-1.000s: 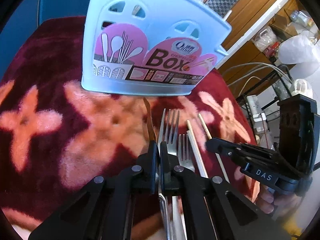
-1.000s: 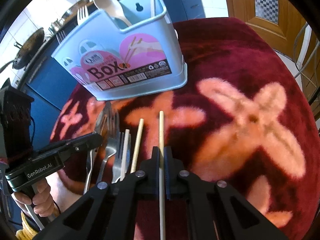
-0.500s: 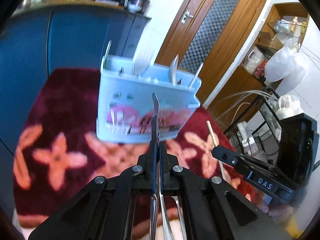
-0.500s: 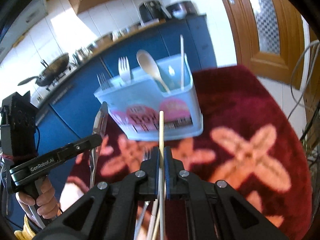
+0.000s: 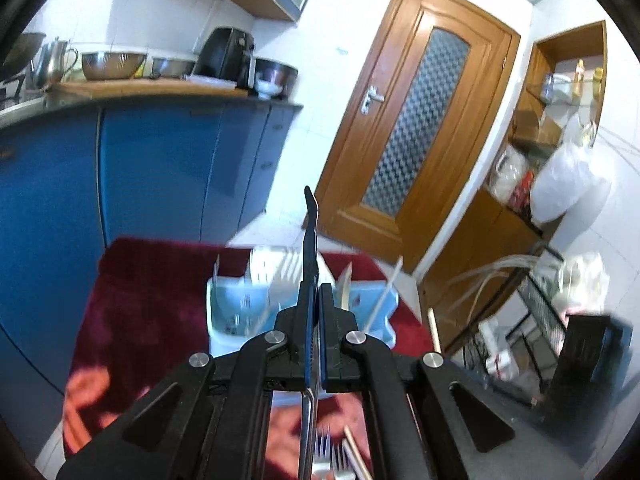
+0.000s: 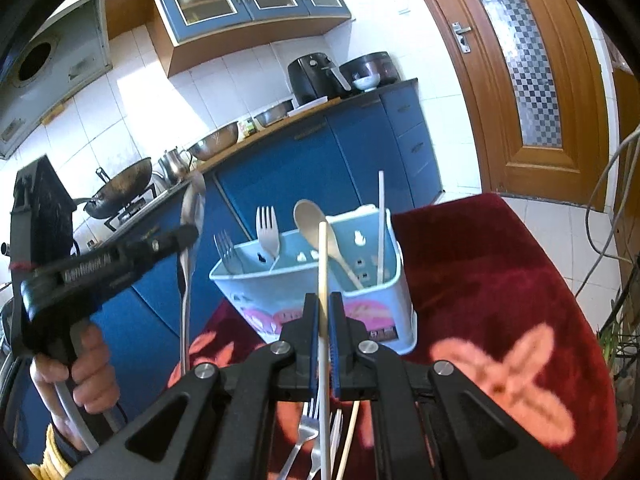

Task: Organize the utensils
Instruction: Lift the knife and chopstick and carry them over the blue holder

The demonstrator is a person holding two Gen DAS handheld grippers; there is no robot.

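While both grippers hang raised above the desk (image 6: 500,264), the left gripper (image 5: 315,292) is pinched on a metal spoon (image 6: 188,240), bowl up, handle hanging below the jaws. Right gripper (image 6: 325,300) is pinched on a pale chopstick (image 6: 323,264), which sticks up past the fingertips and runs down under them. Light-blue utensil box (image 6: 372,312) stands on the red flowered cloth just beyond both grippers, already holding forks, a wooden spoon and a chopstick. More forks (image 6: 308,428) and chopsticks lie on the cloth below the right gripper.
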